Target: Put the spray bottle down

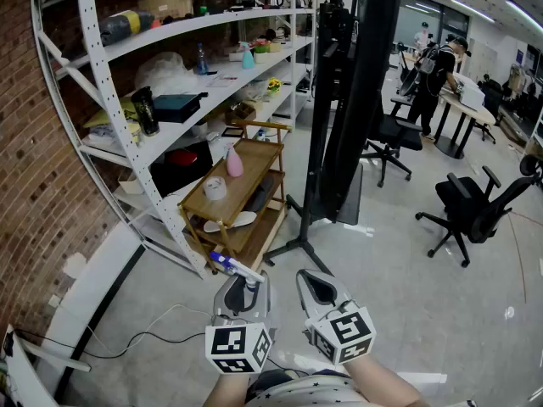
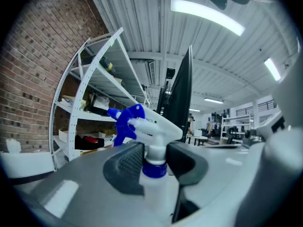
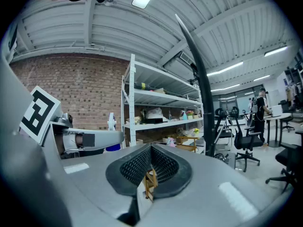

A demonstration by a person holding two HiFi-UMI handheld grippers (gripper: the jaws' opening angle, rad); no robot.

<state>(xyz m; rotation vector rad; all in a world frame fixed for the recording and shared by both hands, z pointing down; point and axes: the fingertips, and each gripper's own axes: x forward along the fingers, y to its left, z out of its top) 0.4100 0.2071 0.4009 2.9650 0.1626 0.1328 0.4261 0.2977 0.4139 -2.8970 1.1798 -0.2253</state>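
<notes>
A white spray bottle (image 1: 236,267) with a blue trigger and nozzle stands upright in my left gripper (image 1: 246,288), low in the head view above the grey floor. In the left gripper view the jaws are shut on the spray bottle (image 2: 151,126) at its neck, just above the blue collar, at the left gripper (image 2: 155,162). My right gripper (image 1: 321,288) is held close beside it on the right. Its pads meet in the right gripper view with nothing between them, the right gripper (image 3: 150,162) pointing towards the shelves.
A low wooden cart (image 1: 254,166) ahead carries a pink bottle (image 1: 234,163) and a tape roll. White metal shelving (image 1: 109,83) lines the brick wall on the left. A black stand (image 1: 356,100) rises ahead, office chairs (image 1: 475,210) and a person (image 1: 437,79) beyond. A cable lies on the floor at left.
</notes>
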